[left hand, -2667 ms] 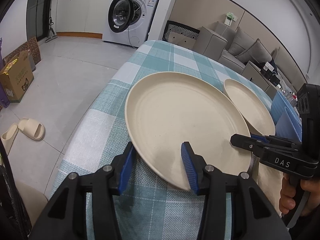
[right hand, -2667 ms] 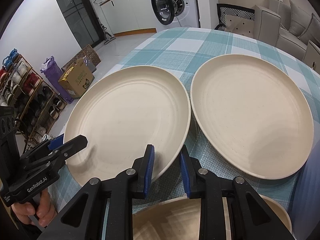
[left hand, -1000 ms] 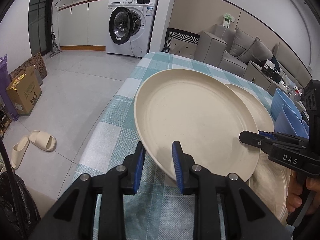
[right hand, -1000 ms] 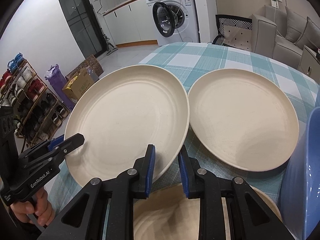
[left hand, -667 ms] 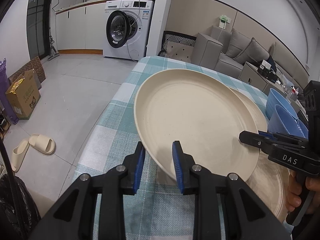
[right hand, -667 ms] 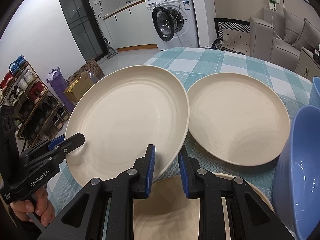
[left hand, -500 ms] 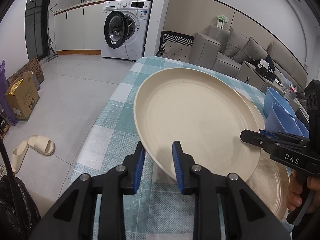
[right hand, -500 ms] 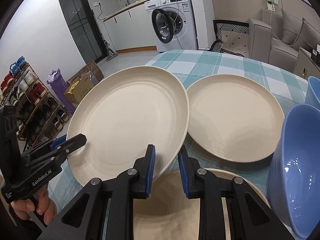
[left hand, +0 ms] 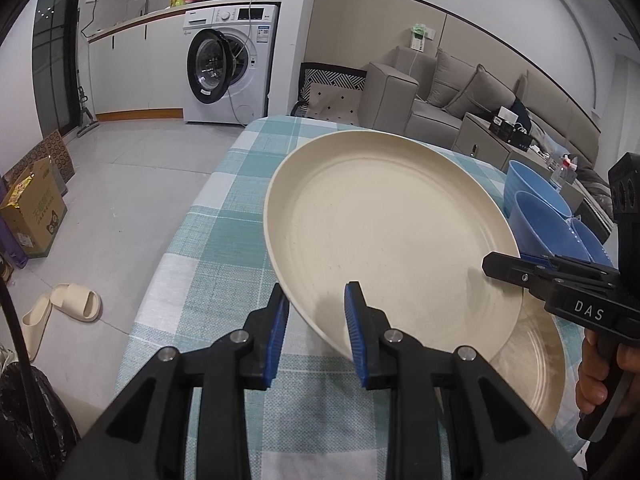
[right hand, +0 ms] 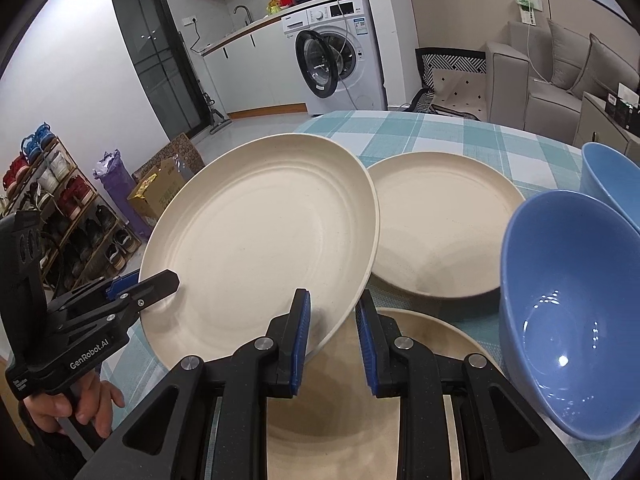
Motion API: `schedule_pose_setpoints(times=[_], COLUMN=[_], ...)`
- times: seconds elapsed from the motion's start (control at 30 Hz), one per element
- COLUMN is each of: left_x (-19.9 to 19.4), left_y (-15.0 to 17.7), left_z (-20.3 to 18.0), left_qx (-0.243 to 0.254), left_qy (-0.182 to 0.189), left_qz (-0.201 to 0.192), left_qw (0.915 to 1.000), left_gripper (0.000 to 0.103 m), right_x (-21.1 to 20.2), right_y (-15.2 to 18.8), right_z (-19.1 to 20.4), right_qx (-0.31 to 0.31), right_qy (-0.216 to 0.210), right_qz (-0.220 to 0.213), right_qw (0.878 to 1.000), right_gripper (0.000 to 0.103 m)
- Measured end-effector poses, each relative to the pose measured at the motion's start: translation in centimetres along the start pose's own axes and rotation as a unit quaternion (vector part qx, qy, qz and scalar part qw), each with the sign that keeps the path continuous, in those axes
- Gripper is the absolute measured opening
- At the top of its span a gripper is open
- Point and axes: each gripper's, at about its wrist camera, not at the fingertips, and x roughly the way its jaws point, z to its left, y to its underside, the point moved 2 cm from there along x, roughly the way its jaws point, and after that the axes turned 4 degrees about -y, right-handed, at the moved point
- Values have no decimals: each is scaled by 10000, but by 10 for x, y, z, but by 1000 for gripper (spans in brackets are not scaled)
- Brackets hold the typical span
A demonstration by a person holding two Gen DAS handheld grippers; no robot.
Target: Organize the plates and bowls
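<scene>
Both claws are clenched on one cream plate: the left claw [left hand: 314,322] bites its rim at 6 o'clock, the right claw [right hand: 332,332] at its other side, likely to carry it level. The plate [left hand: 384,236] hangs above the surface [left hand: 224,248], face up and slightly tilted; round, so no long axis. A second plate [right hand: 436,232] lies at 1 o'clock.

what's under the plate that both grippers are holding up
Under the lifted plate, a second plate lies on the checked tablecloth, with a third plate beyond it. The left gripper and right gripper grip the lifted plate's rim. The rest underneath is hidden.
</scene>
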Motion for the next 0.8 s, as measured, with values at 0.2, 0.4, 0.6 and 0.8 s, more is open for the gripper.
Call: schedule_pose_setpoints(times=[0.2,0.4,0.6,0.8], left_x=[-7,-13,-19,-21], left_y=[0,1,4,13], left_z=[-8,-16,-27,-35], left_qx=[123,198,310,432], left_qy=[51,126,188,265], left_qz=[-43,-35,-39,43], left_qw=[9999,9997,9993,9987], left_gripper=[26,26,26,27], right_x=[-15,-27,-41,-51], right_y=[4,12,22,33], right_z=[-4,-7,-14,-19], right_qx=[26,110,214,283], right_qy=[41,64,67,63], right_qz=[-59,-67,-125,-164], right_qw=[10000,9999,9997,9994], right_gripper=[24,24,24,24])
